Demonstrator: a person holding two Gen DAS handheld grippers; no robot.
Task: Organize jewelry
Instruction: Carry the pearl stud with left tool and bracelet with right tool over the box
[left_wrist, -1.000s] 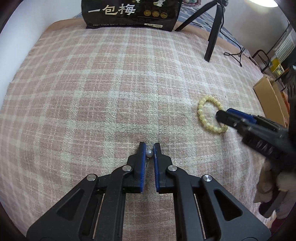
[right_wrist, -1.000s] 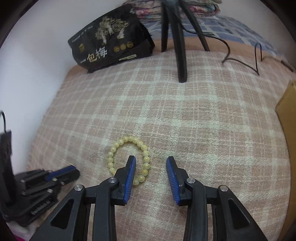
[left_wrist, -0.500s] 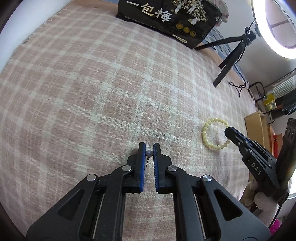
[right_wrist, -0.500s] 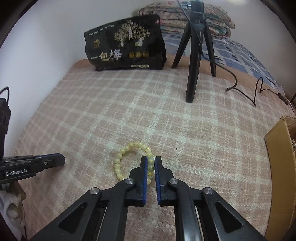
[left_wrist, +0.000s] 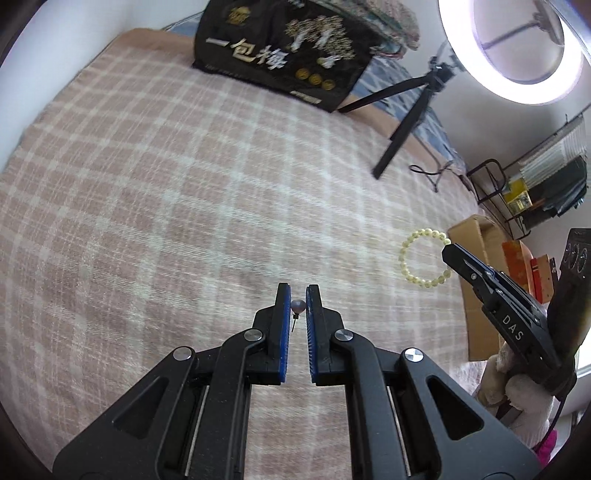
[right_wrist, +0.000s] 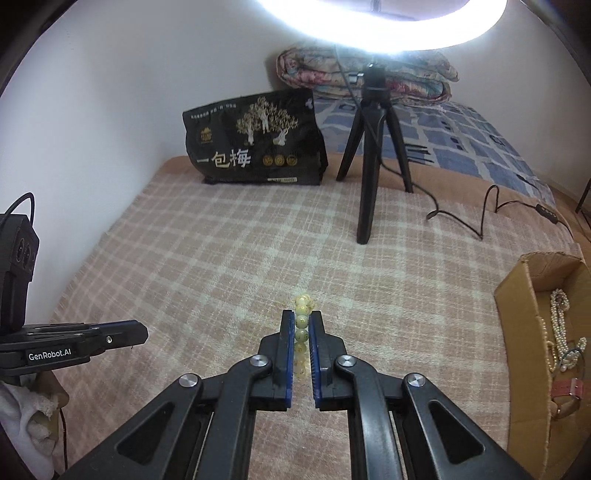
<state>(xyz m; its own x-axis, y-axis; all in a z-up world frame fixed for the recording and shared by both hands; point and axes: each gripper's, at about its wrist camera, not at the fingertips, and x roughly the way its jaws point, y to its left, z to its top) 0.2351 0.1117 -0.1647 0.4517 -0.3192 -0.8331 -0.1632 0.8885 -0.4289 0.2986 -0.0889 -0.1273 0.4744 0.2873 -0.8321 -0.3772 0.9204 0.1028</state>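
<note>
**Both grippers clamped on jewelry above the plaid blanket**

The left gripper (left_wrist: 298, 295) has its blue-padded fingers (left_wrist: 284, 314) closed on a small pearl stud earring (left_wrist: 297, 306) — the grey bead sits between the pads near their tips, and its thin post hangs down just below it. The gripper is held over the pink-and-cream plaid blanket (left_wrist: 166, 192), not touching it.

The right gripper (right_wrist: 301, 319) has its fingers (right_wrist: 287, 347) pressed together on a yellow bead bracelet (right_wrist: 302, 325). In the right wrist view the beads run in a line between the pads, with a few poking out past the tips. In the left wrist view the same bracelet (left_wrist: 421, 258) shows as an open loop hanging from the tip of the right gripper (left_wrist: 448, 253), clear of the blanket, in front of the cardboard box.

That open cardboard box (right_wrist: 517, 291) stands at the right edge of the bed, near the right gripper. Inside it lie a pearl necklace (right_wrist: 559, 325) and a pink-strapped watch (right_wrist: 567, 389), against the box floor.

At the far end of the blanket a black snack bag (right_wrist: 255, 144) with gold trees and white characters stands upright near the white wall. Just to its right a black tripod (right_wrist: 371, 155) stands on the blanket and carries a lit ring light (left_wrist: 513, 55); its cable (right_wrist: 461, 218) trails across the blanket toward the right. Behind them lies a folded floral quilt (right_wrist: 369, 74) on blue patterned bedding.
</note>
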